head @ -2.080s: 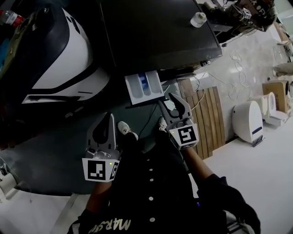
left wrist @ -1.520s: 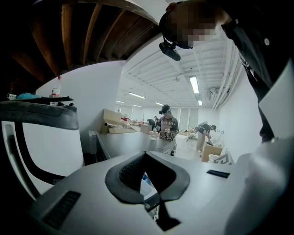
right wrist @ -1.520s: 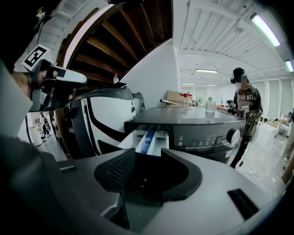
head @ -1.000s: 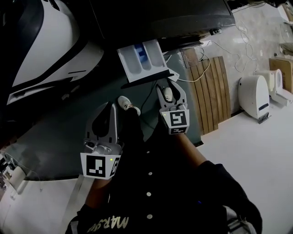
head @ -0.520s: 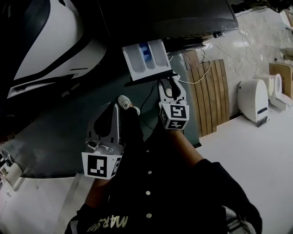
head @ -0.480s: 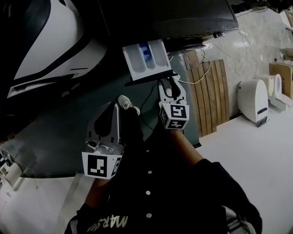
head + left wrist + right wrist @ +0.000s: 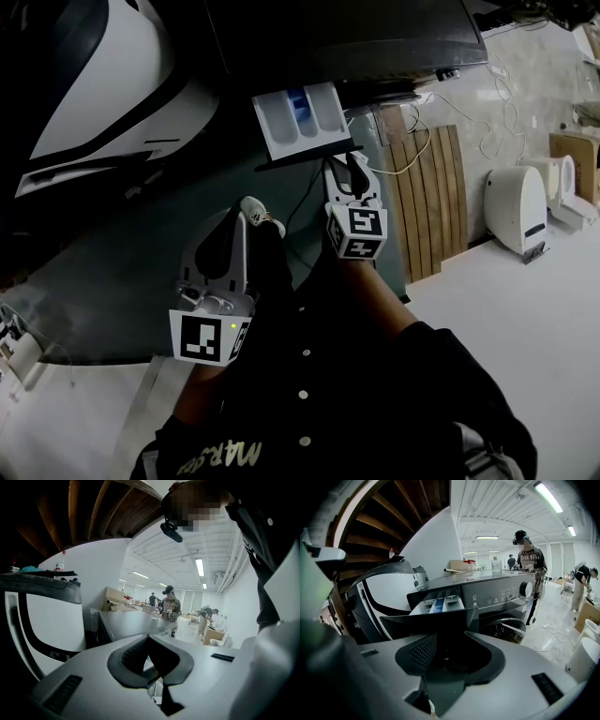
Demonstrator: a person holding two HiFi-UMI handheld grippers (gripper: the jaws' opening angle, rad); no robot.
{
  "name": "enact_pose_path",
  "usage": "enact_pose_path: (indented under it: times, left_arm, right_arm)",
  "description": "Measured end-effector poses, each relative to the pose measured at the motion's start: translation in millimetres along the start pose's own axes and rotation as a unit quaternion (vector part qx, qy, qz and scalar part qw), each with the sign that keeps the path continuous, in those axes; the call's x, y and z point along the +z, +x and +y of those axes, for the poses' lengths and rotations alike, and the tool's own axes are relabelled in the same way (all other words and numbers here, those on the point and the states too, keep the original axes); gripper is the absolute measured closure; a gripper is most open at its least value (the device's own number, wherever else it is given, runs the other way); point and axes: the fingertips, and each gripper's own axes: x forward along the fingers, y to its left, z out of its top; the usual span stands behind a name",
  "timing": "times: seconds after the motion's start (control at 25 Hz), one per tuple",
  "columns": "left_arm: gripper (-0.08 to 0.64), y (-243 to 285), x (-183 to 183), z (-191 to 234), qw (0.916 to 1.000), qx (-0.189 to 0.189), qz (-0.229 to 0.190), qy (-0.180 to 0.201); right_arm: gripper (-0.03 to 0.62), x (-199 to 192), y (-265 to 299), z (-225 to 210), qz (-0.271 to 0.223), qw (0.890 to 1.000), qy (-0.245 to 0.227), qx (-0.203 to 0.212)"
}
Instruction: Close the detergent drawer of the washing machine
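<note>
The dark washing machine [image 7: 337,37] stands ahead with its detergent drawer [image 7: 298,117] pulled out, showing white compartments and a blue insert. The drawer's dark front panel [image 7: 309,157] faces me. My right gripper [image 7: 352,161] sits just below and in front of that panel, turned on edge and open, with nothing between its pads. In the right gripper view the drawer [image 7: 438,604] and its front panel [image 7: 431,620] fill the space just beyond my right gripper [image 7: 450,637]. My left gripper [image 7: 232,217] hangs lower left, shut and holding nothing, its tips meeting in the left gripper view [image 7: 149,638].
A large white-and-black machine [image 7: 103,103] stands left of the washer. A wooden slatted board [image 7: 427,197], loose cables [image 7: 487,103] and a white device [image 7: 516,211] lie on the floor at right. My shoe [image 7: 258,214] shows between the grippers. Other people [image 7: 529,564] stand behind the washer.
The right gripper has crept up towards the drawer's front panel and rolled onto its edge. The left gripper has stayed where it was.
</note>
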Motion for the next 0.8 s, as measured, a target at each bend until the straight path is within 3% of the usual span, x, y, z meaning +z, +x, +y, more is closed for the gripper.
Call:
enact_pose_path:
  times: [0.8]
  left_arm:
    - [0.558, -2, 1, 13, 0.9997, 0.02, 0.001, -0.011]
  right_arm:
    - [0.408, 35, 49, 0, -0.018, 1.0, -0.002, -0.001]
